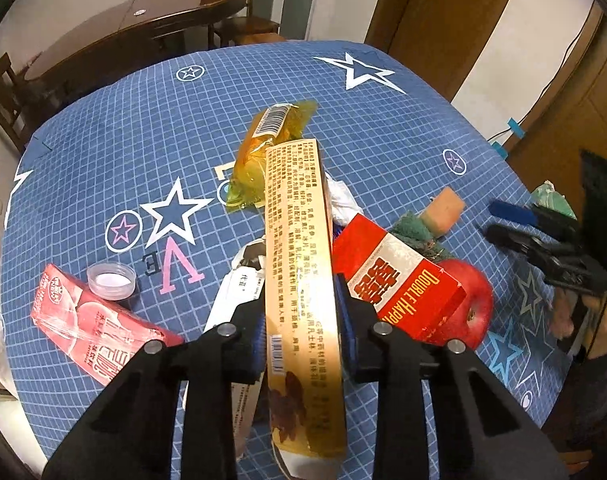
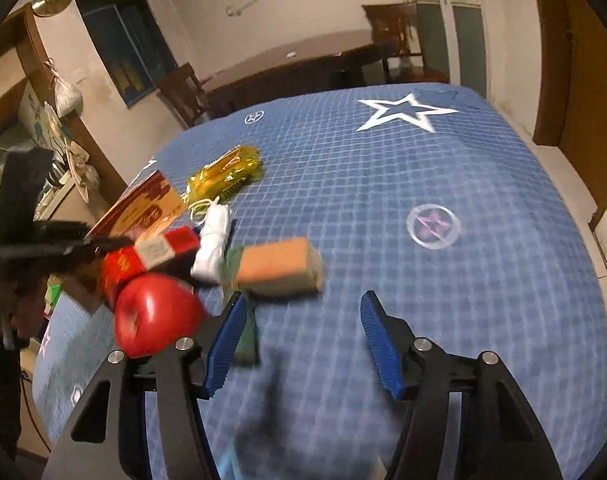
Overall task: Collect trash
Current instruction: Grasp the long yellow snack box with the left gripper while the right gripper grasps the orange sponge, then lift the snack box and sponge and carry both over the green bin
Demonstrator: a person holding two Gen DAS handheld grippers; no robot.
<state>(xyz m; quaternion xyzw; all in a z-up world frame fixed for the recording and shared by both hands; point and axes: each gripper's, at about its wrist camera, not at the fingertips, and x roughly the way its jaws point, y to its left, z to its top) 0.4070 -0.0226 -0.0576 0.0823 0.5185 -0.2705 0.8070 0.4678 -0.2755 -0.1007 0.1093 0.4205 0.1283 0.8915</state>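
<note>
- Nearest, left wrist view: our left gripper (image 1: 301,320) pinches the tan flat box (image 1: 299,280) across its narrow width, blue pads pressing both long edges. Box stands on edge, its long axis running away from us along the fingers, far end reaching toward the yellow wrapper (image 1: 263,152).
- Just beside the held box: a white carton (image 1: 231,300) underneath on its left, the red cigarette box (image 1: 399,280) on its right, touching or nearly so.
- Right wrist view, blurred: our right gripper (image 2: 301,340) has jaws spread, nothing between them, only tablecloth (image 2: 463,280) below.
- Just ahead of its left finger lies the sponge (image 2: 279,266), long axis crosswise to the fingers; a red apple (image 2: 155,314) sits further left. We judge the right hand nearer to the sponge than the left.
- Mid-distance, left view: pink drink carton (image 1: 95,320) and white cap (image 1: 112,280), well apart from the held box.
- Judgement: with the box secured, lifting it clear risks dragging the neighbours.
- No bin or bag visible that we can identify.
</note>
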